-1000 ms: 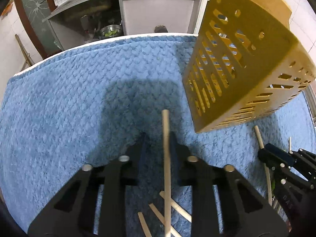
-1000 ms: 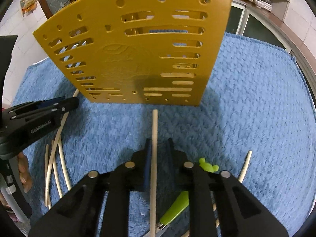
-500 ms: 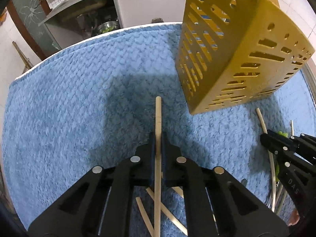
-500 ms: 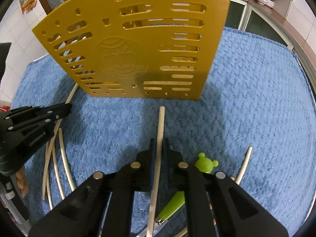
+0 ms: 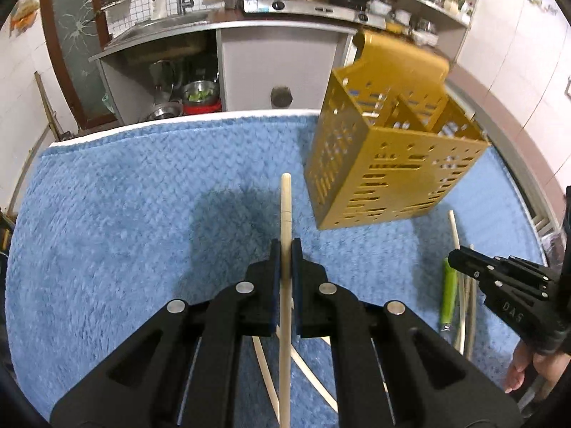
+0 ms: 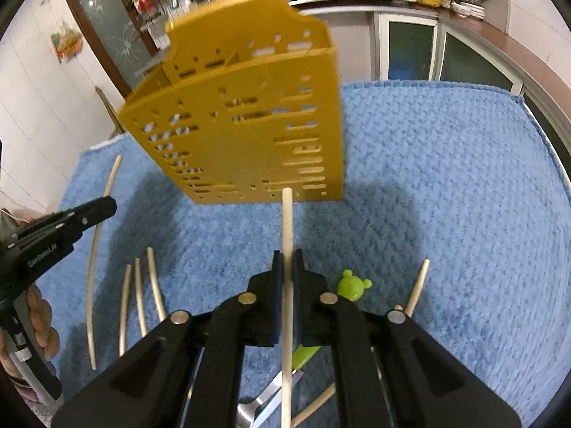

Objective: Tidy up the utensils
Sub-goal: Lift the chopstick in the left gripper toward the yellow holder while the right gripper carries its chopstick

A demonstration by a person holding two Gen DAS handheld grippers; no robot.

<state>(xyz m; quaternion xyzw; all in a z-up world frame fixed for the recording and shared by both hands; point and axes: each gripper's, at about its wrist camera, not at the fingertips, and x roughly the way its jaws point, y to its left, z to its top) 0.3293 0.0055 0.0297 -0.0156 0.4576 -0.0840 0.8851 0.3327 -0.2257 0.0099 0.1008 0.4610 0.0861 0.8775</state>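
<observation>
— Both grippers have come up off the cloth since a second ago: each chopstick that lay flat between spread jaws is now clamped and raised, and the caddy, which filled the view, sits lower and smaller.

— What are you holding right now?

— I have the left gripper [image 5: 283, 267] pinched on one chopstick [image 5: 285, 207], jaws pressed against its shaft, tip pointing forward past the fingers. The right gripper [image 6: 287, 274] is pinched the same way on a second chopstick [image 6: 287, 221]. The left jaws have just been closing, with the stick between them.

— And what's left on the table?

— Nearest to me, under the right gripper, lie a green-handled utensil [image 6: 351, 285] and some loose chopsticks [image 6: 417, 285]; more loose ones [image 6: 137, 296] lie beside the left gripper on the blue cloth [image 5: 107, 214]. Farther out stands the yellow caddy [image 5: 385, 164], upright, its top open with a divider inside. I see no utensils in it from here, though the slots hide much.

— So which step is this?

— I judge it the carry: pick-up done, drop-in not yet done. Both sticks are short of the caddy, well below its rim.

— What does the next move need?

— I think I must lift higher, clear the rim, tip each stick toward vertical over one compartment, then open the jaws. The two grippers are close together, so I would go one at a time.
</observation>
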